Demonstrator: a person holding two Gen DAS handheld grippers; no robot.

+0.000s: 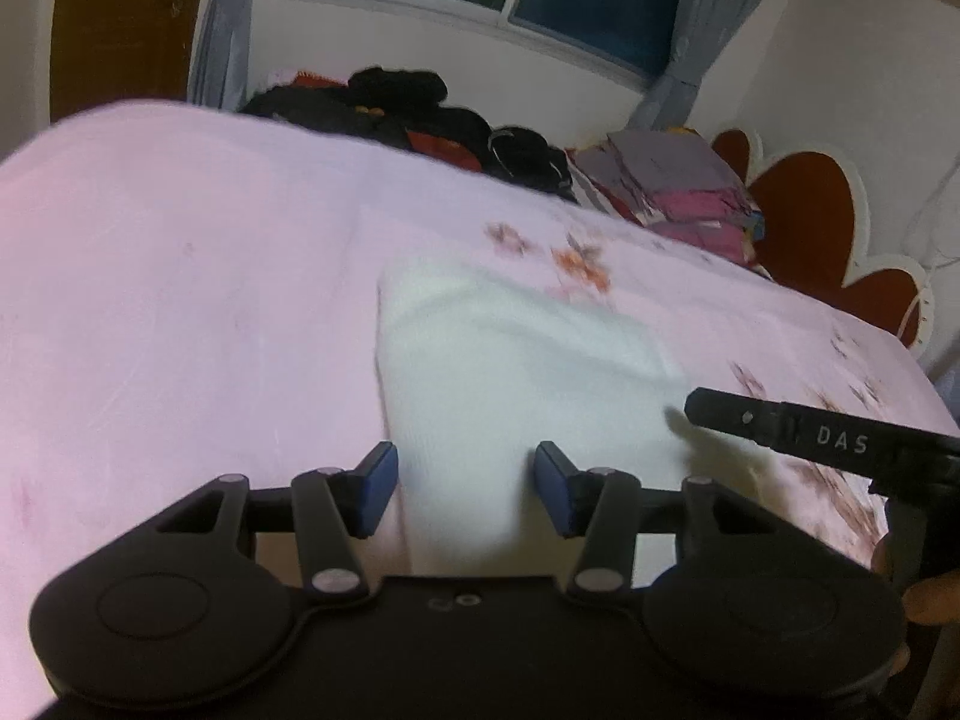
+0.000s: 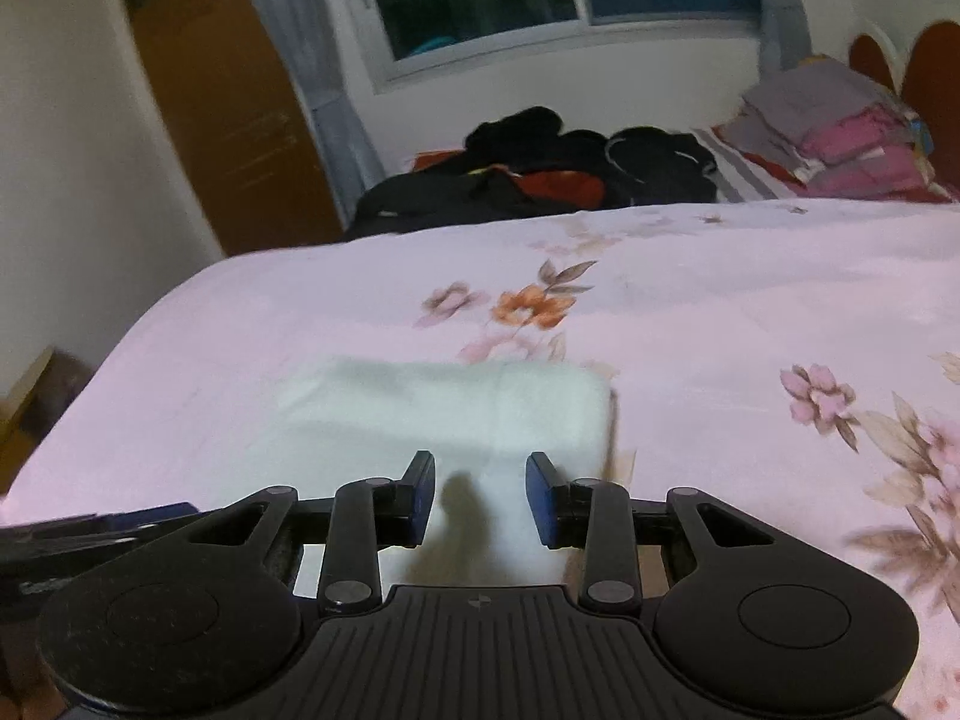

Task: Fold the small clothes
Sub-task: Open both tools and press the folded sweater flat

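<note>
A white cloth (image 1: 516, 372) lies folded on the pink flowered bedsheet (image 1: 180, 300), in the lower middle of the left wrist view. In the right wrist view the same white cloth (image 2: 456, 414) sits low in the centre as a thick folded block with a rounded fold along its right side, and orange and pink flowers are printed on the bedsheet (image 2: 720, 300) just above and to its right.

The left gripper (image 1: 466, 489) hangs over the near part of the cloth with its blue pads (image 1: 378, 489) apart and nothing pinched between them; the cloth shows through the gap. The right gripper (image 2: 480, 501) likewise stands released above the near edge of the cloth, its pads (image 2: 543, 501) apart, a shadow falling on the fabric between them. In the left wrist view the right gripper (image 1: 708, 405) reaches in from the right edge as a black finger over the cloth's right corner.

Toward the top of both views a heap of dark clothes (image 2: 540, 168) lies along the far side of the bed, with a stack of folded grey and pink clothes (image 2: 840, 132) to its right. Behind are a window (image 2: 540, 0), curtains (image 1: 702, 18) and a brown door (image 2: 234, 108).
</note>
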